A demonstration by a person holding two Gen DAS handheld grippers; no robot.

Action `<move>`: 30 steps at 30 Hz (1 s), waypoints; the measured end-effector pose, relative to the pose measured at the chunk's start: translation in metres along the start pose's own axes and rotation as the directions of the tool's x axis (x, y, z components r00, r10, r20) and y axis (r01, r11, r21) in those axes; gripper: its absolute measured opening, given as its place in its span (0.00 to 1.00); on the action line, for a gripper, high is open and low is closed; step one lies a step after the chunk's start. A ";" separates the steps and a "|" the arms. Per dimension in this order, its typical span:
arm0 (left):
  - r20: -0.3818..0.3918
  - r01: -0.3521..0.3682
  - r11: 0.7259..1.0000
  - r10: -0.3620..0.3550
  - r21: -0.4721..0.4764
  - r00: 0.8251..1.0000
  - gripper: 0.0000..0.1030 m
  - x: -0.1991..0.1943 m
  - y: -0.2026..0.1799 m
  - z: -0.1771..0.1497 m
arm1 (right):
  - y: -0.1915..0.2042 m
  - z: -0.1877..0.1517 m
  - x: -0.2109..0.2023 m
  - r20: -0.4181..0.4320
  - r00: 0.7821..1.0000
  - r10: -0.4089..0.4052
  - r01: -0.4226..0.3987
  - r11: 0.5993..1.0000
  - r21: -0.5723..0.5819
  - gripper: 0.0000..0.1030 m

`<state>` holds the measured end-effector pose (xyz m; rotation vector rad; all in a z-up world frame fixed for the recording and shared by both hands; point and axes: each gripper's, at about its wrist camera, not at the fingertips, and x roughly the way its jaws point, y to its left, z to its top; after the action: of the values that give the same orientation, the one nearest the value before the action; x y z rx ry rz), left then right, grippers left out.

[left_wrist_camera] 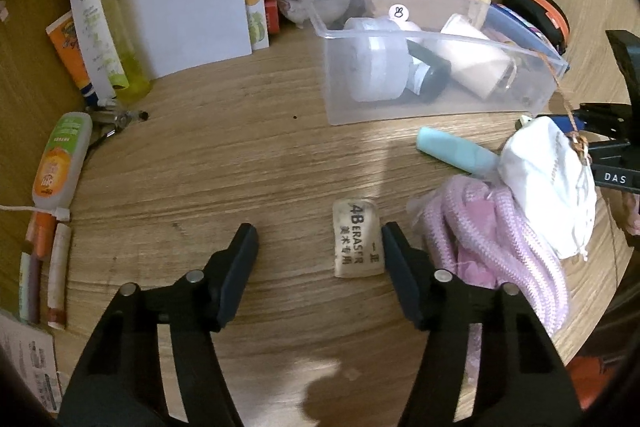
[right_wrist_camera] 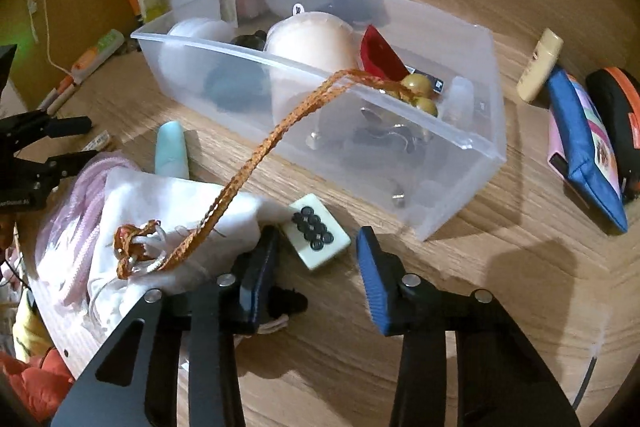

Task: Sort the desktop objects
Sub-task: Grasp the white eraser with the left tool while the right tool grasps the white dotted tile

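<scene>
My left gripper [left_wrist_camera: 318,237] is open above the wooden desk, with a worn 4B eraser [left_wrist_camera: 357,239] lying between its fingers, close to the right one. My right gripper [right_wrist_camera: 318,241] is open and a mahjong tile [right_wrist_camera: 318,231] lies on the desk between its fingertips. A clear plastic bin [left_wrist_camera: 440,95] holding jars and bottles stands behind; in the right wrist view [right_wrist_camera: 460,155] an orange braided cord [right_wrist_camera: 260,155] with beads hangs over its rim down to a white cloth pouch [right_wrist_camera: 168,223].
A pink rope bundle [left_wrist_camera: 516,247], a white cloth pouch [left_wrist_camera: 548,183] and a light blue tube [left_wrist_camera: 456,151] lie right of the eraser. Bottles, tubes and papers [left_wrist_camera: 188,7] crowd the left and back. A blue pouch [right_wrist_camera: 580,147] and an orange-black case [right_wrist_camera: 618,115] lie right of the bin.
</scene>
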<state>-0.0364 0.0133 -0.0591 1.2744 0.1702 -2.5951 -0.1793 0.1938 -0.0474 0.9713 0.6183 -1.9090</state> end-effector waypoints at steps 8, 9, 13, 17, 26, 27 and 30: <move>0.012 0.017 1.000 -0.017 0.024 1.000 0.41 0.001 -0.008 0.003 | 0.005 0.002 0.001 0.012 1.000 0.021 -0.021 1.000 -0.012 0.22; 0.012 0.020 0.999 -0.021 0.029 1.000 0.39 0.001 -0.010 0.003 | 0.004 0.001 0.001 0.012 1.000 0.024 -0.024 1.000 -0.005 0.22; 0.018 0.027 0.999 -0.028 0.040 0.999 0.29 0.000 -0.013 0.003 | -0.005 -0.005 -0.005 0.020 1.000 0.022 -0.023 0.999 0.036 0.22; 0.023 0.034 0.999 -0.035 0.036 0.999 0.22 -0.002 -0.012 0.001 | -0.014 -0.013 -0.015 0.042 0.999 0.020 -0.023 0.997 0.076 0.22; 0.036 0.014 1.000 -0.014 -0.017 0.999 0.22 -0.005 -0.014 0.003 | -0.028 -0.024 -0.035 0.069 0.998 -0.004 -0.004 0.993 0.117 0.22; 0.040 0.015 1.000 -0.014 -0.020 0.999 0.22 -0.006 -0.015 0.004 | -0.029 -0.024 -0.036 0.073 0.997 -0.007 -0.002 0.993 0.117 0.22; 0.069 0.009 1.000 -0.008 -0.020 0.998 0.22 -0.014 -0.016 0.008 | -0.031 -0.023 -0.043 0.091 0.996 -0.021 0.010 0.992 0.123 0.22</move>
<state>-0.0380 0.0298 -0.0431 1.1781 0.1890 -2.6331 -0.1845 0.2465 -0.0240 0.9516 0.4603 -2.0126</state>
